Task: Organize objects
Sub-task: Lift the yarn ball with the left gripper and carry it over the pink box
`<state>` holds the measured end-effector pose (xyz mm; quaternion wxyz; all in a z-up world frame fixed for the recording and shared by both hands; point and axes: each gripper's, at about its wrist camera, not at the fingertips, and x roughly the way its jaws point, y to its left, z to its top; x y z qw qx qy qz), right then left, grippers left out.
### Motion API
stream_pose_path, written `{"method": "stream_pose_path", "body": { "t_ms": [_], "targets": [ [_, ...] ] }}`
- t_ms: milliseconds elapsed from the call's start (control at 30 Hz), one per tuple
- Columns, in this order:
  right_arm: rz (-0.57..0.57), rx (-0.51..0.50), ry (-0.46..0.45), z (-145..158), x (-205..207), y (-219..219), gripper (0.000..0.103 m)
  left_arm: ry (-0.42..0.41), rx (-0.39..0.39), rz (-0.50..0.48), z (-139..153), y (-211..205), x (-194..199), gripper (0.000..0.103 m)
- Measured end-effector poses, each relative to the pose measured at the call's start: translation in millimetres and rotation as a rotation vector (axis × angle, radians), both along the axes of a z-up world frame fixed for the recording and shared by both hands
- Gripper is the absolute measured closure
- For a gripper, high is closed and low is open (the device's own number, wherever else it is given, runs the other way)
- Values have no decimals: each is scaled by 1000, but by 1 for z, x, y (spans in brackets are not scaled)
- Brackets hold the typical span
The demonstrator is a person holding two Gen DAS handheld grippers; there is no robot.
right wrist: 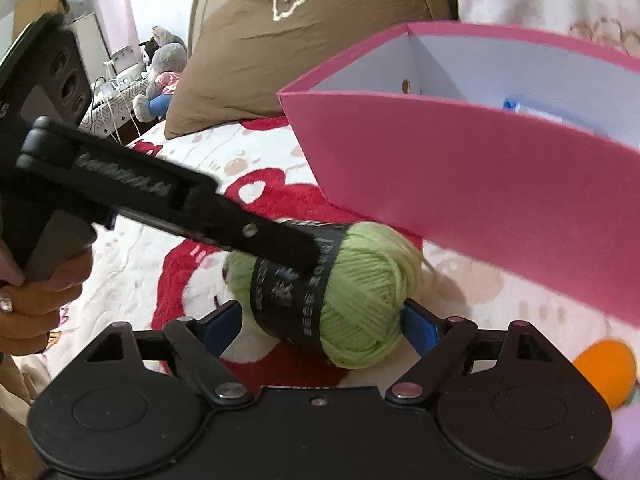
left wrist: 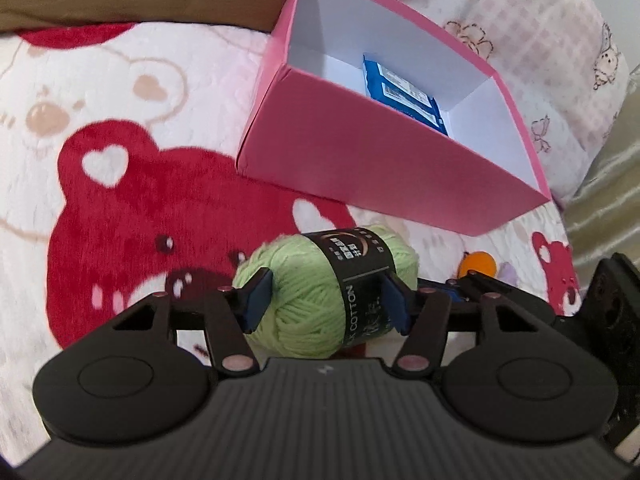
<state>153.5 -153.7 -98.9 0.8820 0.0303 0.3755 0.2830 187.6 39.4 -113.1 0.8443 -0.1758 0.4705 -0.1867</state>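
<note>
We see the left hand-held gripper point(left wrist: 326, 304) clamped on the green yarn ball point(left wrist: 320, 300) above the bed blanket point(left wrist: 120, 184), just beside the pink box point(left wrist: 380, 160). The right hand-held gripper point(right wrist: 320, 326) stands wide around the ball without pressing.

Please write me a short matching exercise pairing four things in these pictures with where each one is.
Things:
1. green yarn ball
2. blue packet
3. pink box
4. brown pillow

Places:
a. open, on the blanket just beyond the yarn
b. clamped between the left gripper's pads
c. at the far edge of the bed, behind the box
d. lying on the box's white floor

Pairs: 1-b, 2-d, 3-a, 4-c
</note>
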Motion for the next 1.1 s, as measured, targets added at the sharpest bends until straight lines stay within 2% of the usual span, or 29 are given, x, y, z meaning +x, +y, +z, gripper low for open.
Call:
{"method": "stream_pose_path", "body": {
  "t_ms": [133,300,333,400,500,633,900,1100],
  "targets": [
    [15,-6,-14,0,-10,1,15,7,-9,1,1,-2,-3,45],
    [-6,-84,-16,-9,-11,8,16,-12,76,-35,1,-22,-8,45],
    [-23,-101,6,-11,-10,9,17,-11,83,-29,1,-22,-9,45],
    [-52,-94,35,-12,-8,11,17,-14,81,-19,1,-21,-9,45],
    [-44,-126,-10,-12,-12,17,20,-10,58,-5,1,-17,-10,45],
    [-45,-87,-11,-9,-15,14,27,-1,26,4,4,-18,-11,47],
    [-39,-76,12,0,-19,7,27,6,35,-21,13,-31,-19,46],
    [-53,-89,43,3,-32,-5,26,68,14,-51,17,-49,-25,47]
  ]
}}
